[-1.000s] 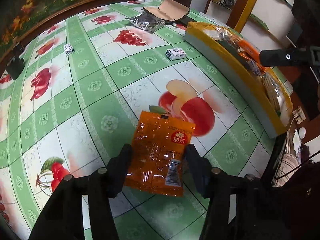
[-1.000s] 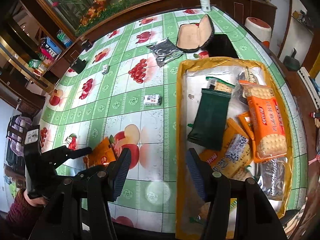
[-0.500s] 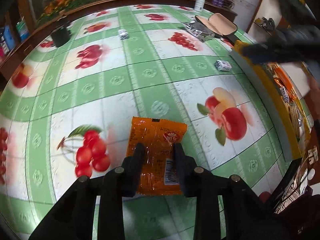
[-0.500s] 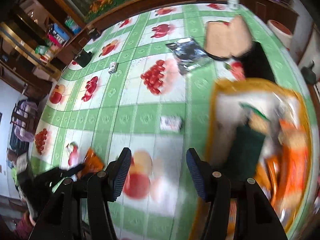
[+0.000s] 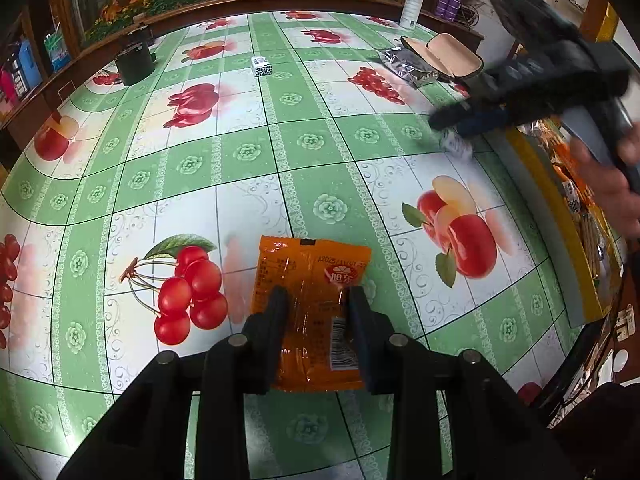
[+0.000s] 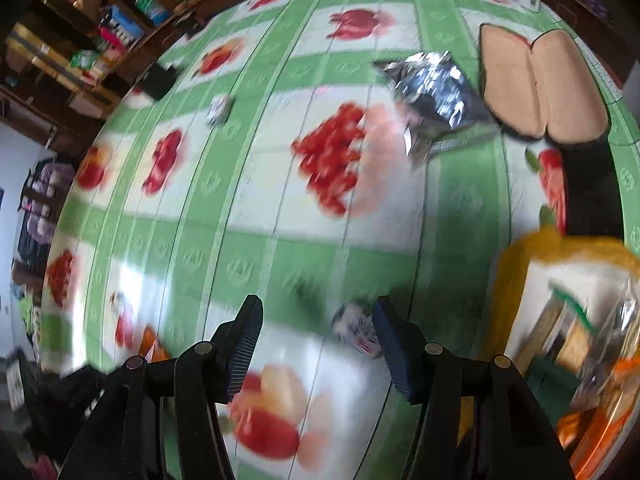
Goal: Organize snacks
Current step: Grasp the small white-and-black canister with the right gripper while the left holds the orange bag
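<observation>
Your left gripper (image 5: 314, 312) has its two fingers pressed against the sides of the orange snack packet (image 5: 310, 300), so it is clamped on that packet; the packet's top edge and red logo stick out ahead of the fingertips, and its barcode end sits back between the fingers, over the fruit-print tablecloth (image 5: 240, 152). A bunch of printed cherries lies just to the left of that claw, and a printed apple ahead and to its right. Your right gripper (image 6: 318, 322) is spread wide with nothing between its fingers. A small white wrapped snack (image 6: 356, 330) lies on the cloth just beside the inner face of its right finger (image 6: 394, 344); the blur keeps you from telling whether they touch. Ahead of that claw and to the right sits a crinkled silver foil bag (image 6: 432, 92), and just right of the bag an open tan case (image 6: 540, 84). Close on the right of the right claw is the yellow-rimmed tray (image 6: 516, 264) holding packets, all smeared by motion. From the left camera your right hand (image 5: 608, 184) and its gripper appear far ahead to the right, over the small white snack. Another small white packet (image 5: 262, 66) rests well ahead of the left claw, with a dark pot (image 5: 134, 64) to its left.
</observation>
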A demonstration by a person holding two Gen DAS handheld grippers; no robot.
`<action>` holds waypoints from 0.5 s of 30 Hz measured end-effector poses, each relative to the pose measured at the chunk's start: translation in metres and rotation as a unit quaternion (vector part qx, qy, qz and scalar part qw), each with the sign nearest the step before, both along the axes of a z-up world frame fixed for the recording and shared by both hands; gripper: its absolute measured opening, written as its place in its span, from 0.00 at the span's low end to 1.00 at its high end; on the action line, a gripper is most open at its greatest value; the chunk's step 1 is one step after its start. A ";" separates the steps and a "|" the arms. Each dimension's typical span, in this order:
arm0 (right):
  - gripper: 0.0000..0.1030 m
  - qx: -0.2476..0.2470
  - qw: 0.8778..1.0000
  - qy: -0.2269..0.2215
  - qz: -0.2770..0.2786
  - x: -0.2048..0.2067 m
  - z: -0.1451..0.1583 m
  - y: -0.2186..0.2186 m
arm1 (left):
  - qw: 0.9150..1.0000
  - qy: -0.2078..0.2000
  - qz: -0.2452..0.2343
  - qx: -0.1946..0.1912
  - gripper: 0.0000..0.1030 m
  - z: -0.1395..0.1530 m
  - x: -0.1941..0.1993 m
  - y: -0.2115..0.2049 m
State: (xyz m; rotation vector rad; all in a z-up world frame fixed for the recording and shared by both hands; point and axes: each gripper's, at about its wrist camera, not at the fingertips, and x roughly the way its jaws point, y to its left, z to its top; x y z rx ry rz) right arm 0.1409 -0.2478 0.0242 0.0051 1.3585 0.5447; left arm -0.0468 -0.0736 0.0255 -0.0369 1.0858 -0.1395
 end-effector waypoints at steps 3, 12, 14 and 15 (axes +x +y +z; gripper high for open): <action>0.60 0.024 0.998 0.046 0.024 -0.018 -0.004 0.001 | 1.000 0.000 -0.001 -0.003 0.29 0.000 0.001 0.001; 0.59 -0.012 1.000 0.012 0.004 -0.027 0.008 -0.004 | 1.000 -0.004 -0.004 0.000 0.30 -0.001 0.004 -0.001; 0.56 -0.022 1.000 0.015 -0.012 -0.031 0.005 -0.003 | 1.000 -0.006 -0.004 0.001 0.30 -0.001 0.005 -0.001; 0.50 -0.026 0.999 0.019 -0.021 -0.033 0.002 -0.002 | 1.000 -0.006 -0.004 0.000 0.30 -0.001 0.005 -0.001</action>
